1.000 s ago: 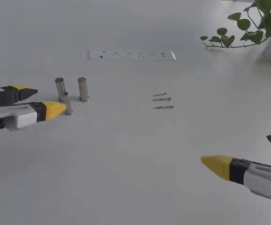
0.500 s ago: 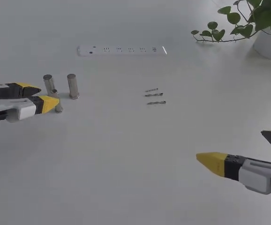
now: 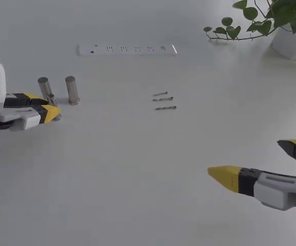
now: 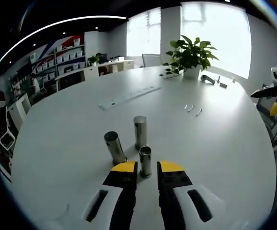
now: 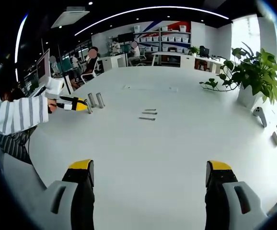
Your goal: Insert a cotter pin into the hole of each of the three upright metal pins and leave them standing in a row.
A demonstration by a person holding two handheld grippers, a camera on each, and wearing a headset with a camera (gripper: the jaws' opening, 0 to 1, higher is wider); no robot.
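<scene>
Bare counter (image 3: 138, 169) surrounds the right tool (image 5: 148, 166), spread wide. The left tool (image 4: 147, 167), narrowly parted, flanks the nearest pin (image 4: 145, 157).

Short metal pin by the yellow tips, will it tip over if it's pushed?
The short metal pin stands upright on a narrow base, so a sideways push would probably topple it. It's round, so it might then roll. Shiny metal, likely slippery.

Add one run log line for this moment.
left gripper: jaws flank nearest metal pin, grip unclear | right gripper: open, empty, over table | other two metal pins: upright | cotter pins: on table, none inserted
</scene>
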